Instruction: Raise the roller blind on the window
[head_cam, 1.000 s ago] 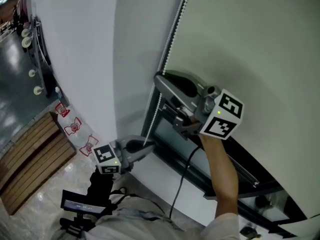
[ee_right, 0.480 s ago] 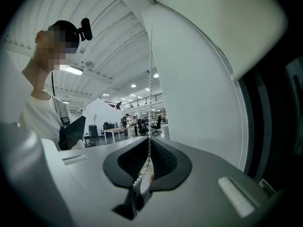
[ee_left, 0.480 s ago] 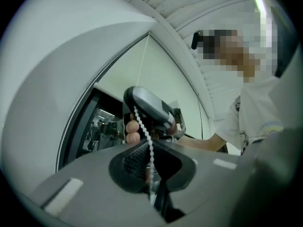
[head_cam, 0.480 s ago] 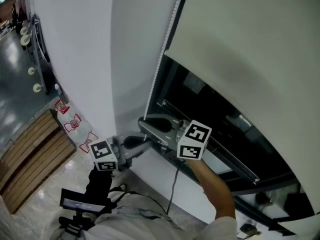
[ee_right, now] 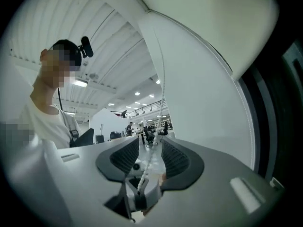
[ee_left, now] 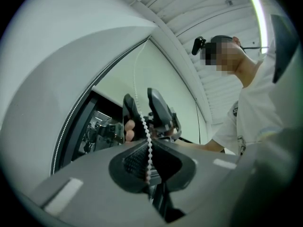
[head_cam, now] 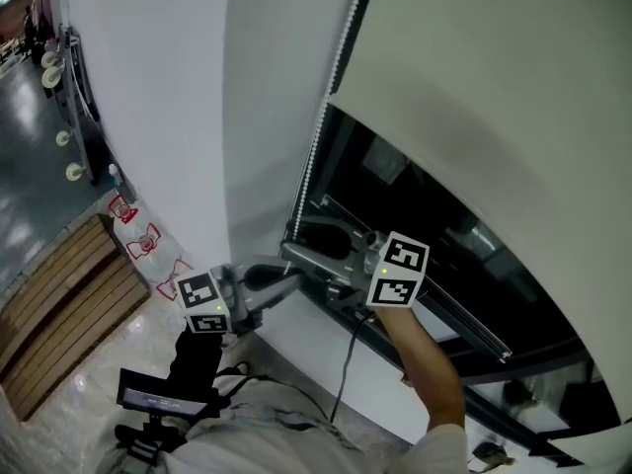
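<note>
The cream roller blind hangs with its bottom edge partway up the dark window. Its white bead chain runs down the window's left side. My left gripper sits low beside the frame, shut on the bead chain, which runs into its closed jaws. My right gripper is just above the left one. Its jaws have just been opening and now stand open. The bead chain passes loosely between the pads.
A white curved wall stands left of the window. Below the glass runs a white sill. Wooden floor slats lie far below on the left. A black cable trails from the right gripper.
The right gripper came down along the chain from in front of the blind to just above the left gripper, and its jaws opened. The blind's bottom edge rose, uncovering dark glass. The left gripper stayed put.
</note>
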